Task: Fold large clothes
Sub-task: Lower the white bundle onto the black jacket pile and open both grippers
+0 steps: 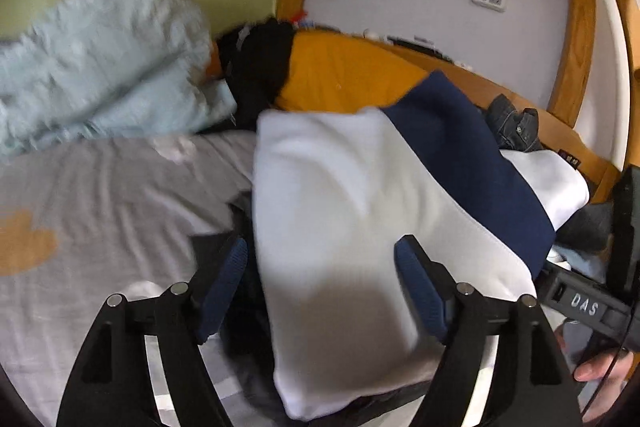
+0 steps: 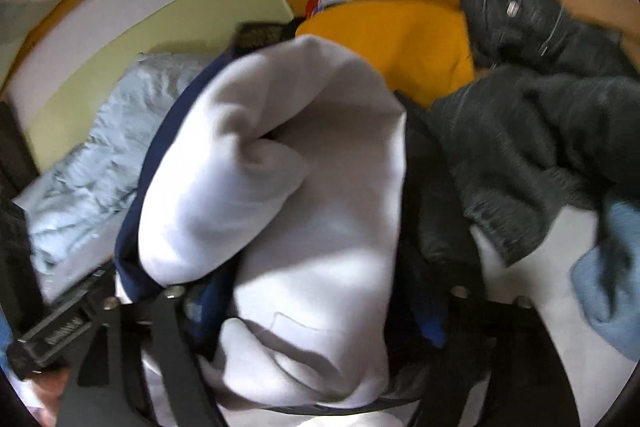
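A folded white garment with a navy band (image 1: 340, 187) lies on the grey bed sheet (image 1: 100, 187). It runs between the blue pads of my left gripper (image 1: 322, 247), whose jaws stand wide; the left pad (image 1: 224, 287) is clear of the cloth. In the right wrist view the same white and navy bundle (image 2: 280, 147) bulges up between the fingers of my right gripper (image 2: 316, 299), which are spread wide and partly hidden by fabric. The body of the right gripper (image 1: 588, 303) shows at the right edge of the left wrist view, with a hand (image 1: 600, 371) below it.
A light blue quilt (image 1: 100, 59) is bunched at the back left. A black garment (image 1: 260, 67) and an orange cloth (image 1: 348, 67) lie behind. Dark jeans (image 1: 516, 127) and a dark grey garment (image 2: 540, 131) pile at the right, by the wooden bed frame (image 1: 568, 27).
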Motion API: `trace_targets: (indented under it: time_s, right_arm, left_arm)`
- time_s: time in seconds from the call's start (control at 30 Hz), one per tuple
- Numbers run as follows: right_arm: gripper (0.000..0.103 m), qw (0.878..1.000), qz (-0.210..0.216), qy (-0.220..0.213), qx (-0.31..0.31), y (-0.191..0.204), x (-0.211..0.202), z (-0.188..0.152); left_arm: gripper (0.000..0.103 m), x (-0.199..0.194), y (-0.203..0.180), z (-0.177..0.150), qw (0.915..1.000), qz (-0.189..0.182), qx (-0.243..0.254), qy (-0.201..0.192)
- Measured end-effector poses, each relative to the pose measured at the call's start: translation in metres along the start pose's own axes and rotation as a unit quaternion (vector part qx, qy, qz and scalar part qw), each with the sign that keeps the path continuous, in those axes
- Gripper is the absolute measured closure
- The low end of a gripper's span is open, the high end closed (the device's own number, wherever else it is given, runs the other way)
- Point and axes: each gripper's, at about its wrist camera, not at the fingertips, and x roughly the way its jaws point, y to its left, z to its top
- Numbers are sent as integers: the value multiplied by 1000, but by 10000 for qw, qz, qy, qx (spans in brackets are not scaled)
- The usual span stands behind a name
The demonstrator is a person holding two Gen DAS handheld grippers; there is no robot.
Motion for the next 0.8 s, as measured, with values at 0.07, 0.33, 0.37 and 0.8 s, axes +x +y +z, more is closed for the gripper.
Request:
trace_targets:
  time_s: [0.07, 0.33, 0.37, 0.8]
  right_arm:
    - [16, 9985, -311, -313, -323, 6, -19, -9]
    - [0, 9828, -733, -1211, -1190, 24, -74, -41]
    - [0, 9816, -730, -1242, -1257, 26, -78, -45]
    - [0, 9860, -258, -1422, -832, 62, -81, -93]
  left_arm:
    - [26, -19, -1, -1, 9989, 180, 274, -350]
    - [0, -102, 17, -20, 9886, 564, 555, -1284]
    - [0, -106, 18, -24, 9874, 644, 581, -1321]
    - [0, -133, 48, -79, 9784, 1113, 654, -1612]
